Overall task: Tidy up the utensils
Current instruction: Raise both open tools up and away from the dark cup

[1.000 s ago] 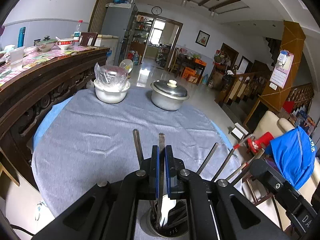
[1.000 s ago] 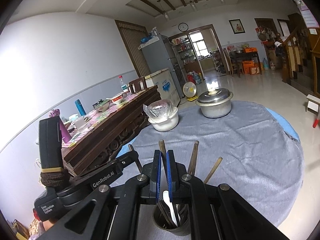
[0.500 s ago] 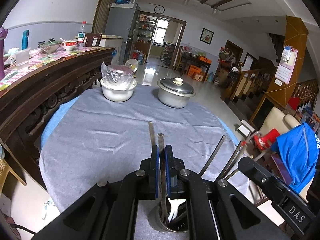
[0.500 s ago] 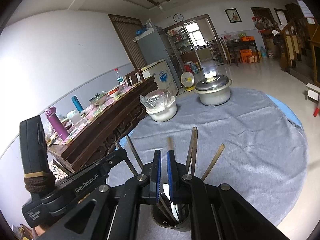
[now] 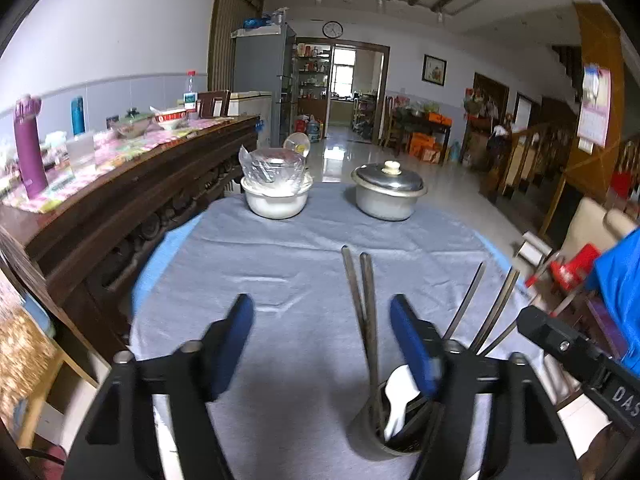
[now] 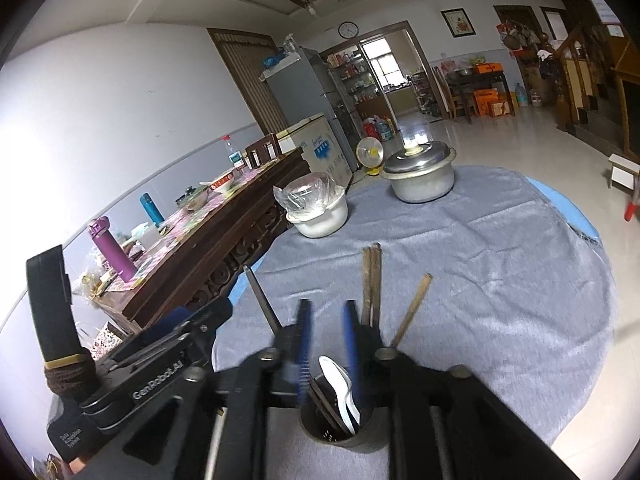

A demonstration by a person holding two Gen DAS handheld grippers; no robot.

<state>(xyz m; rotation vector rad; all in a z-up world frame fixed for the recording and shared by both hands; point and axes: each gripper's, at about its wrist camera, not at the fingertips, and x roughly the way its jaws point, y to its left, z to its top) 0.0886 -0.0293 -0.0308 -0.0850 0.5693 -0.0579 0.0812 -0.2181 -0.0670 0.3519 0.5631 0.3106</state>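
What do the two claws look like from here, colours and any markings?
Both are black, angular frames with round silver bolts and flat blue pads inside the fingers. In the right wrist view, the left claw carries white "GenRobot.AI" lettering, a tall black handle and a brown band with a yellow edge wrapped around it. In the left wrist view, the right claw shows white letters "DAS". No cables or sleeves are visible.

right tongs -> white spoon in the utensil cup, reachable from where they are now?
Probably yes. The right tongs, jaws just opening with nothing between them, hang directly over the utensil cup, and the white spoon stands just below the gap. The chopsticks leaning beside it crowd the approach and may get pinched too.
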